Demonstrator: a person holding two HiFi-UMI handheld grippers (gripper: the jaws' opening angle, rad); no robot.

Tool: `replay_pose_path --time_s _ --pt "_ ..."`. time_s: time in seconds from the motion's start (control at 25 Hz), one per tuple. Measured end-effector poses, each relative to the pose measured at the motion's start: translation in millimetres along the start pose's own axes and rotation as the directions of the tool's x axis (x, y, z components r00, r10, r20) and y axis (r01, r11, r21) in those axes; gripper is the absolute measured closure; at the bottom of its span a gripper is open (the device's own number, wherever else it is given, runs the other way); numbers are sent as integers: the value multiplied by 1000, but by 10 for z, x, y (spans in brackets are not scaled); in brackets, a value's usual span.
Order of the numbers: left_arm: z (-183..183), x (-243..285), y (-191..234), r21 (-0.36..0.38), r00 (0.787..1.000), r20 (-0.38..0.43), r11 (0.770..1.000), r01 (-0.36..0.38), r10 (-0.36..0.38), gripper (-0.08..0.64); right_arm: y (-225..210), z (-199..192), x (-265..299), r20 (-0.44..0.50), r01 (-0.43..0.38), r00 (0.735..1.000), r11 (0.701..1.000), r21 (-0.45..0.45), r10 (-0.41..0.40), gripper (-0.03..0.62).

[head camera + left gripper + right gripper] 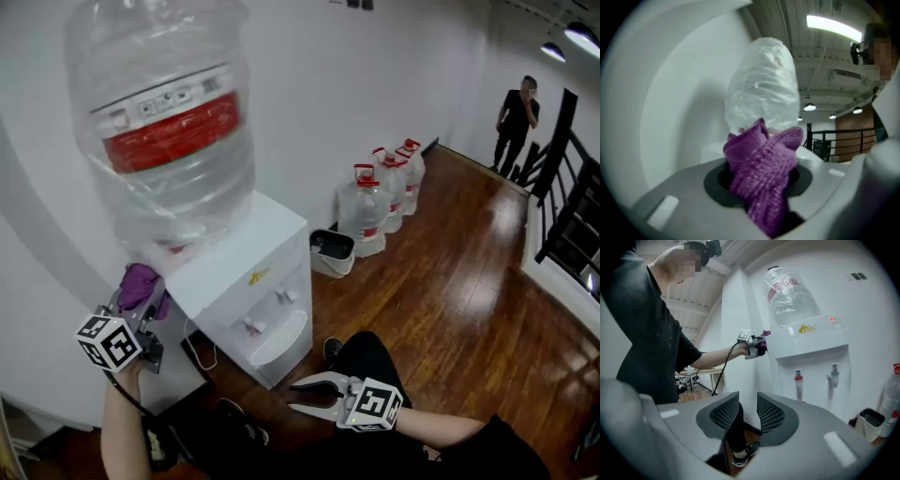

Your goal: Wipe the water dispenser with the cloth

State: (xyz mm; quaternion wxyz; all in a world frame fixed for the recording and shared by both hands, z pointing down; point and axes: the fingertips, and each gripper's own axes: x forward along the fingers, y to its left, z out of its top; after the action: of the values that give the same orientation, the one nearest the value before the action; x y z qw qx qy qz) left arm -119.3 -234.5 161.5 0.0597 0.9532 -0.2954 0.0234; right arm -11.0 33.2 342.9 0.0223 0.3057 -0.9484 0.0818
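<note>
Cloth [761, 173] clamped in left gripper [142, 298], at water dispenser's [267, 234] top edge, frame left; right gripper [300, 394] half-open, empty.

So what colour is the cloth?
The cloth is purple; the left gripper view shows it best.

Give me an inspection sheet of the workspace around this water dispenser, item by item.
Surface: white dispenser top, no stains made out.
Job's things: water dispenser with wrapped bottle on it; purple cloth at a top corner.
Clutter: three spare bottles and a small bin by the wall.
Grippers: left gripper shut on the cloth; right gripper held low, jaws apart, empty.
Cables: black cable on the floor beside the dispenser.
Surroundings: wooden floor, black railing, a person standing far off.
</note>
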Motion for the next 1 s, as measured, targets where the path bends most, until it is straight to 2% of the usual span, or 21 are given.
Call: replay_pose_path --time_s 0.12,0.2,0.28,0.32,0.4,0.52,0.56,0.64,0.72,0.76,0.84,1.0 --pt "-269 -193 -837 -22 985 -9 985 172 -172 377 -12 11 120 4 -14 1000 1000 1 14 469" --pt "-577 -327 -1251 -16 959 -88 962 271 -271 376 77 23 233 5 -48 999 999 -3 48 469" --pt "-899 -406 -1338 27 925 -205 943 331 -319 376 188 28 334 -2 -85 996 996 -15 85 469" --pt "-993 -400 -1249 67 913 -269 940 334 -306 376 237 35 374 -8 -101 995 995 -22 100 469" --pt "-1068 -287 -798 143 898 -379 945 295 -223 376 288 34 415 -19 -116 993 993 -37 116 469" --pt "-898 7 133 154 878 -473 974 167 -76 376 293 -6 396 -27 -101 995 994 -41 100 469" --pt "-806 113 436 175 866 -499 977 121 -18 376 279 -34 376 -30 -88 996 995 -37 87 469" --pt "-644 306 948 247 829 -551 968 47 101 374 257 -76 338 -38 -63 997 997 -32 62 469" --pt "-518 425 1314 323 784 -584 946 -14 210 374 232 -100 312 -48 -44 998 998 -37 42 469" --pt "-474 452 1408 348 767 -592 937 -31 245 374 213 -103 306 -51 -37 998 999 -40 35 469" --pt "-450 451 1343 373 756 -604 928 -13 253 374 165 -82 315 -44 -30 999 999 -44 28 469" --pt "-598 202 542 425 755 -629 895 134 185 374 19 39 410 -8 -37 999 998 -45 36 471"
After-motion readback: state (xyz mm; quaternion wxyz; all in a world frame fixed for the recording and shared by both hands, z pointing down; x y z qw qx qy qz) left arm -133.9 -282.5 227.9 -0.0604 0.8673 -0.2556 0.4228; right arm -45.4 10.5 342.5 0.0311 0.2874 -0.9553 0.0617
